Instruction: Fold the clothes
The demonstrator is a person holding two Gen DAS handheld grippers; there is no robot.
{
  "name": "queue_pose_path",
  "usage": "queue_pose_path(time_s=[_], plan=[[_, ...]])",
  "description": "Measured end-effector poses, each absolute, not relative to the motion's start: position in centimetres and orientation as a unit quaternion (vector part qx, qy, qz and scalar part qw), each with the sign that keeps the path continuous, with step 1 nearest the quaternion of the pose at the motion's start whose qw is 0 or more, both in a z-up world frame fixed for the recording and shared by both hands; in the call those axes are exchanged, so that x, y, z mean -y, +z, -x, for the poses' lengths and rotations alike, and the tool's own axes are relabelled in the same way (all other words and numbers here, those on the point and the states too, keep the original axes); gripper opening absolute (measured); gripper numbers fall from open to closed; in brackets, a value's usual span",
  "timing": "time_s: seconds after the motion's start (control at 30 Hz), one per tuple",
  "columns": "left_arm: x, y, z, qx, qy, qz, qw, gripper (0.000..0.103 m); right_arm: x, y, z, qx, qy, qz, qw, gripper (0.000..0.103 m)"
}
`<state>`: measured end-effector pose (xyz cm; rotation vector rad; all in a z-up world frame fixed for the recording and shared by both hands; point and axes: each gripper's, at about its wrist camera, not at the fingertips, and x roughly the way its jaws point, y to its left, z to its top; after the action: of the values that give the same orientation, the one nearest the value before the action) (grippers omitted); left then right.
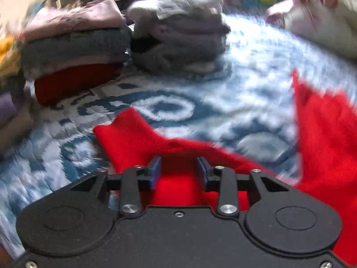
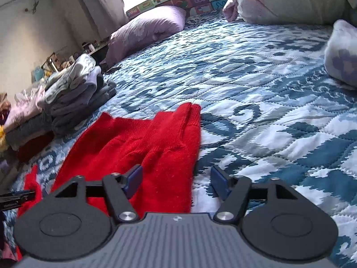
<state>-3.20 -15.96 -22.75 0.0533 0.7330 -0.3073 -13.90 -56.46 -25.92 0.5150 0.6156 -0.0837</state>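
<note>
Red garment (image 2: 142, 143): a red knit piece lying on the blue-and-white quilted bedspread (image 2: 267, 102), in the near-left part of the bed as the right wrist view shows it.
Long axis: runs from the near edge of the right wrist view toward the far side, leaning slightly right; the narrow far end, with a folded ridge along it, points away from the camera.
Second red part: in the left wrist view red fabric (image 1: 178, 185) lies under and between the fingers, a flap reaches far-left, and another red area rises at the right edge. Whether all of it is one garment cannot be told.
Left gripper (image 1: 178, 172): fingers parted by a moderate gap, with red fabric lying between the blue pads; the pads do not press on it visibly, so a grip is not confirmed. The view is motion-blurred.
Right gripper (image 2: 176, 181): fingers spread wide, holding nothing. The left pad lies over the garment's near right portion; the right pad is over bare bedspread, just beside the garment's right edge.
Folded stacks (image 1: 73, 51): piles of folded clothes at far left, apart from the red garment.
Pillows: a lilac pillow (image 2: 147, 29) at the far end, another pillow (image 2: 343, 55) at the right edge.
</note>
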Motion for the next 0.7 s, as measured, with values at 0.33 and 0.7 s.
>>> queue_pose_path(time_s=[0.33,0.7], plan=[[20.8,-21.9,7.3,-0.415,-0.24,-0.001,0.878,0.066,56.5,-25.4,13.6,-0.281,-0.033,-0.234,0.93,0.046],[24.4,-24.3,11.3,-0.428,-0.34,-0.041,0.837,0.068,55.5,-25.3,13.0,-0.287,-0.049,-0.192,0.937,0.033]])
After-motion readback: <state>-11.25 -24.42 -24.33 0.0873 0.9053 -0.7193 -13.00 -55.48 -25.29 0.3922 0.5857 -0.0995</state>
